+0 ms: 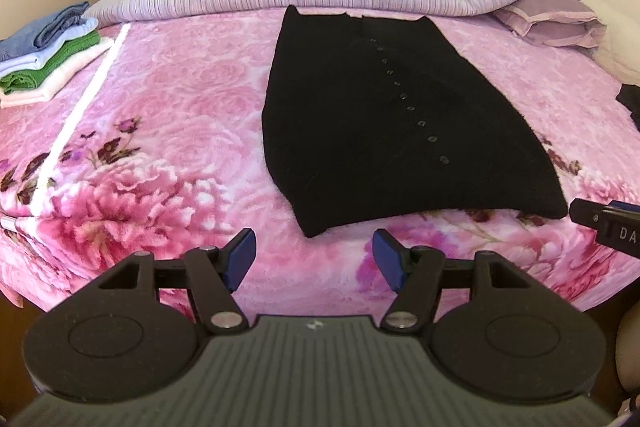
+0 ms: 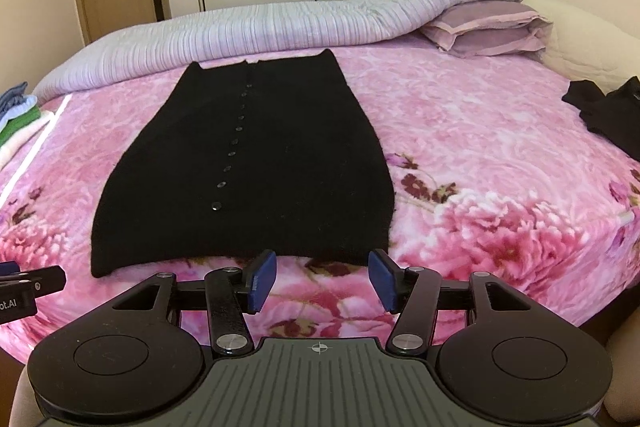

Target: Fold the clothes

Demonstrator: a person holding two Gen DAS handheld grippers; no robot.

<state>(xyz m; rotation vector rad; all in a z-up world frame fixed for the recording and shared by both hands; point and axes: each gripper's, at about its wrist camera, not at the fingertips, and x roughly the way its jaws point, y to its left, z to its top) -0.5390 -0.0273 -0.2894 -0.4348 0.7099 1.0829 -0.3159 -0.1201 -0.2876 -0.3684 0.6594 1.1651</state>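
Note:
A black buttoned knit garment (image 1: 376, 115) lies flat on the pink floral bedspread (image 1: 168, 131), sleeves folded in, its hem toward me. It also shows in the right wrist view (image 2: 256, 171). My left gripper (image 1: 314, 259) is open and empty, just short of the hem's left corner. My right gripper (image 2: 322, 281) is open and empty, just short of the hem's right part. The right gripper's tip shows in the left wrist view (image 1: 604, 223); the left gripper's tip shows in the right wrist view (image 2: 28, 287).
A stack of folded clothes (image 1: 44, 59) sits at the bed's left edge. Another black garment (image 2: 608, 111) lies crumpled at the right. A striped quilt (image 2: 248, 35) and purple pillows (image 2: 492, 27) lie along the far side. Wardrobe and door stand behind.

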